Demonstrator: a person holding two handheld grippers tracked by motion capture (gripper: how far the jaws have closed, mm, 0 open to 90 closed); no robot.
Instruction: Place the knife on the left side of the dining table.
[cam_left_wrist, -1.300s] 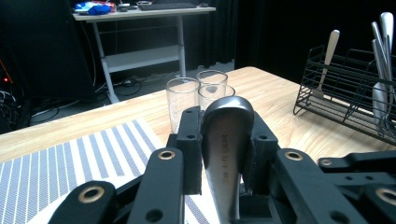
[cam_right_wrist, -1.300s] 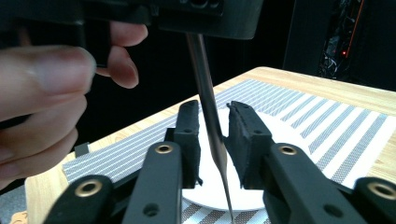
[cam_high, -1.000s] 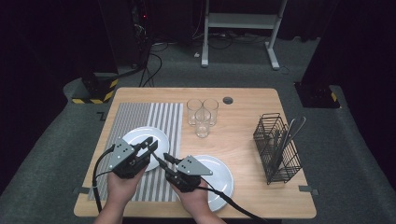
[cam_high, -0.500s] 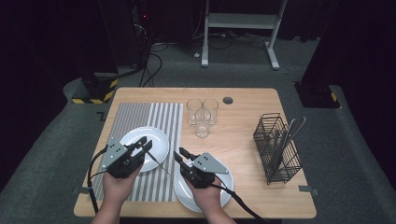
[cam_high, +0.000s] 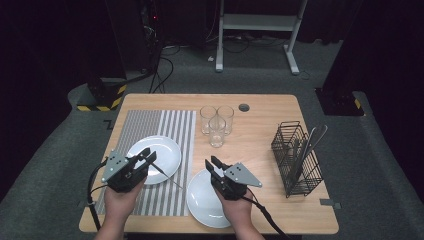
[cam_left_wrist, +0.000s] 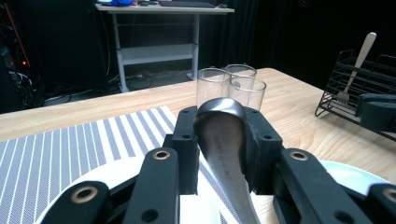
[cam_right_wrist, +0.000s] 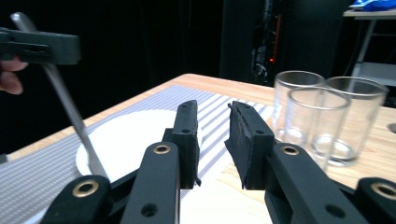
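My left gripper (cam_high: 147, 156) is over the near edge of a white plate (cam_high: 161, 147) on the striped mat. It is shut on the handle of a metal utensil (cam_high: 167, 175), whose other end slants down toward the mat. In the left gripper view the rounded handle (cam_left_wrist: 223, 140) sits between the pads; the jaws have just been opening a little with it still between them. My right gripper (cam_high: 212, 164) hovers at the far rim of a second white plate (cam_high: 200, 207), jaws open a narrow gap with nothing between them (cam_right_wrist: 212, 128). From the right gripper view the utensil (cam_right_wrist: 70, 112) hangs over the plate (cam_right_wrist: 126, 135).
Three clear glasses (cam_high: 216, 122) stand together at mid-table, close ahead of both grippers. A black wire rack (cam_high: 295, 160) with utensils (cam_high: 314, 137) stands at the right. The striped mat (cam_high: 150, 122) covers the left side. A small dark disc (cam_high: 244, 107) lies near the far edge.
The two grippers, close together a second ago, have drawn apart. The right one moved right over the near plate. The left one drifted left with the utensil.
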